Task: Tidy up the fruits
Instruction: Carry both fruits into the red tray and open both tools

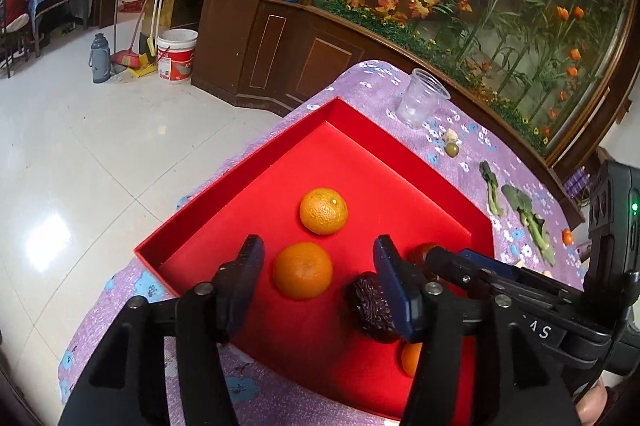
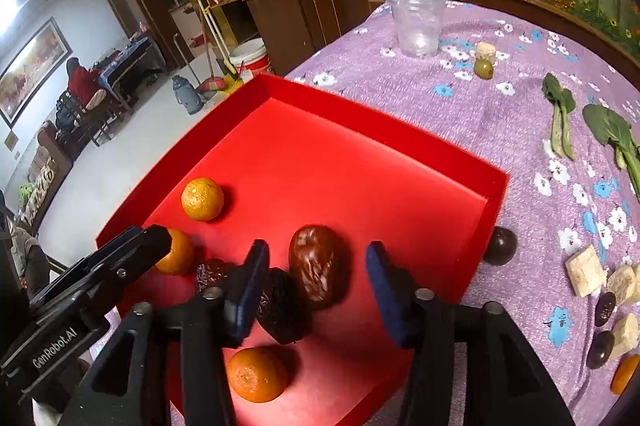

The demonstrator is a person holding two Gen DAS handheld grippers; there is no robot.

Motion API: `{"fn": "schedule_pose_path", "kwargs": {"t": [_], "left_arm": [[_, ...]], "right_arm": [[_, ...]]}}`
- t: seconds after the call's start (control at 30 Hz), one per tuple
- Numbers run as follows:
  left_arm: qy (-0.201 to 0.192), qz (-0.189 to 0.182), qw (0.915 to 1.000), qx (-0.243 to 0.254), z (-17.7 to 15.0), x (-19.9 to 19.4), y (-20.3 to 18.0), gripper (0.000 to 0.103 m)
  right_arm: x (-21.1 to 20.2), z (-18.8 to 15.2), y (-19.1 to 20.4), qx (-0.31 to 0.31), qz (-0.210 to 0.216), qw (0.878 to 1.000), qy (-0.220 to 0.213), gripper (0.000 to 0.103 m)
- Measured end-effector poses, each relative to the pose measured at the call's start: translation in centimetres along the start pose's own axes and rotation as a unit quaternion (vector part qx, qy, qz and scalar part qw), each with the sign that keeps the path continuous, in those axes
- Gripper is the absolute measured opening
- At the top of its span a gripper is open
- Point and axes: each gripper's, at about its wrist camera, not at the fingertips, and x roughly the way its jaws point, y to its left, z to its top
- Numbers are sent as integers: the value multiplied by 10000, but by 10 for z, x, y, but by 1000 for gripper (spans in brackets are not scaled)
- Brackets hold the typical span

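your square red tray (image 2: 280, 146) sits on the fuzzy purple floral cloth (image 2: 500, 130), holding three dimpled round oranges (image 2: 202, 199) and glossy, wrinkled oval dates (image 2: 318, 266). your left gripper (image 1: 318, 262) and right gripper (image 2: 316, 272) hover spread, empty.

Far half of red tray (image 2: 400, 142) is lying bare, giving open room above the floor there. Near half is crowding up: three oranges (image 2: 202, 199), a smooth date (image 2: 319, 266) and wrinkled dates (image 2: 282, 310) are sitting close together, leaving narrow gaps. Both grippers, left gripper (image 1: 316, 262) and right gripper (image 2: 316, 266), are hanging open over this cluster, tips near each other. Tray walls are blocking sideways entry. Plastic cup (image 2: 418, 20) is standing upright beyond the tray; greens (image 2: 560, 114) are lying well apart on the cloth.
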Motion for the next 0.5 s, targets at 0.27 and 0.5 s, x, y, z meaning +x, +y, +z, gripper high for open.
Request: {"fn": "schedule_pose_path", "kwargs": {"t": [0.27, 0.5], "left_arm": [[-48, -93, 9999, -64, -1, -18, -5, 60], [-161, -210, 9995, 179, -6, -40, -32, 61]], "right_arm": [[-26, -8, -4, 136, 49, 9998, -157, 56], [-56, -28, -18, 248, -16, 9991, -339, 58]]}}
